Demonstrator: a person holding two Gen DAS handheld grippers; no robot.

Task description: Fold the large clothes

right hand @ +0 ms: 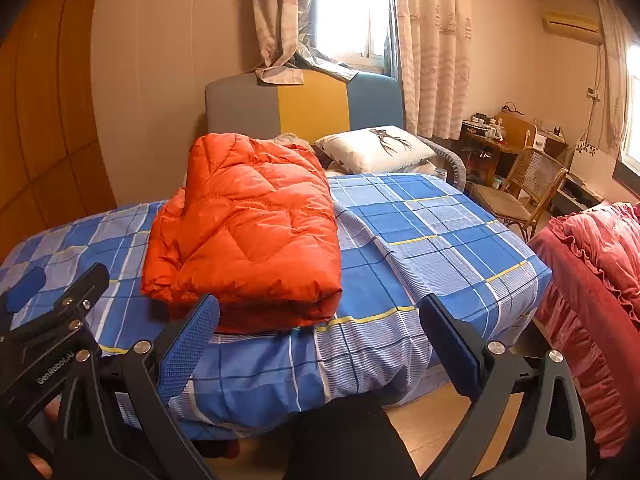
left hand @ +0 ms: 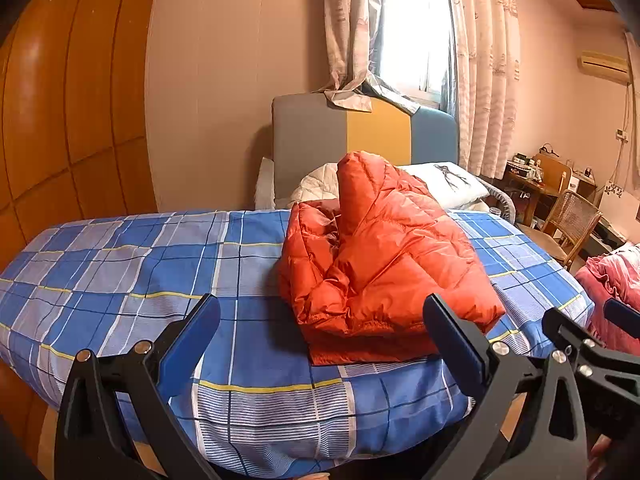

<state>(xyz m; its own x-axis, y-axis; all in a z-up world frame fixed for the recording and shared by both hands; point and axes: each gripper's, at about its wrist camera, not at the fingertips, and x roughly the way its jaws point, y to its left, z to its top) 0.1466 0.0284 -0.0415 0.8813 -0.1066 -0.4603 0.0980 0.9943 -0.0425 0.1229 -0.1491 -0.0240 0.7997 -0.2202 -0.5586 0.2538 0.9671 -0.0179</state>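
An orange down jacket (left hand: 384, 256) lies folded in a puffy bundle on the blue plaid bed (left hand: 120, 272), mid-frame in both views. The left gripper (left hand: 322, 336) and right gripper (right hand: 320, 334) hover near its front edge, fingers spread wide, grasping nothing.

You've got open blue plaid bedspread (left hand: 120, 272) to the left of the orange jacket (left hand: 376, 260), flat and bare out to the edge. On the right there's another clear strip of bedspread (right hand: 440, 232), with one raised fold running along beside the jacket. That jacket bulges up mid-bed, tallest at the far end. Behind it, the pillow (right hand: 376, 148) and headboard (right hand: 304, 108) block the far side. A pink quilt (right hand: 592, 288) crowds the right, with a wicker chair (right hand: 520, 192) farther back.
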